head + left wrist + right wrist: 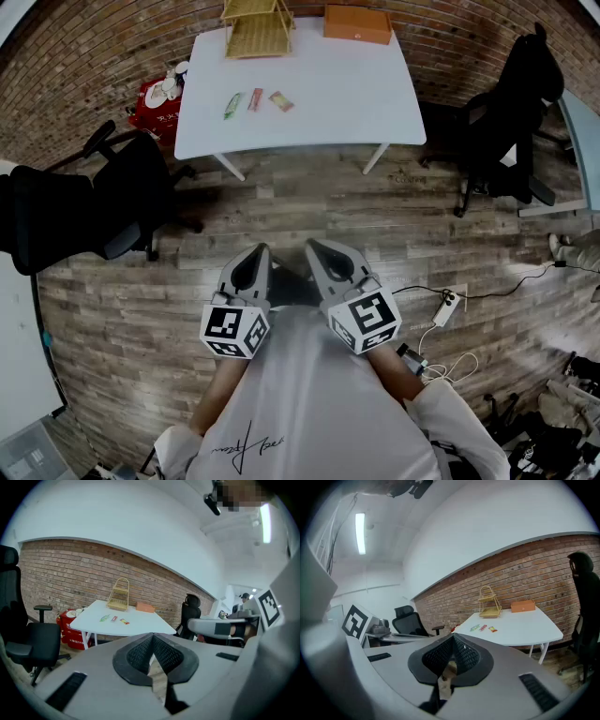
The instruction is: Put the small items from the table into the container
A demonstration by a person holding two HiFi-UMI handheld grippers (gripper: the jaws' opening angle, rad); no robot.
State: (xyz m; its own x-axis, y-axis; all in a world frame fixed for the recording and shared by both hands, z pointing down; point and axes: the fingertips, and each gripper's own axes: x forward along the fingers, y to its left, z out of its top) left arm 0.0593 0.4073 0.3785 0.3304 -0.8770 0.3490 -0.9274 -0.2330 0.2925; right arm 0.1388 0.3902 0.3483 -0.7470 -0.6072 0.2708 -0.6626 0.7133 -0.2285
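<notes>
Three small packets lie on the white table (356,94): a green one (232,105), a red one (255,99) and an orange one (280,101). Behind them stand a yellow wire rack (257,28) and an orange box (357,23). Both grippers hover over the wooden floor, well short of the table. My left gripper (253,258) and right gripper (323,251) are side by side, both shut and empty. The left gripper view shows its jaws (153,637) closed, with the packets (114,618) far ahead. In the right gripper view the jaws (453,638) also meet, the packets (483,627) distant.
A black office chair (103,206) stands left of the table and another (506,112) to its right. A red box (157,103) sits by the table's left end. A power strip (445,305) with white cables lies on the floor at my right.
</notes>
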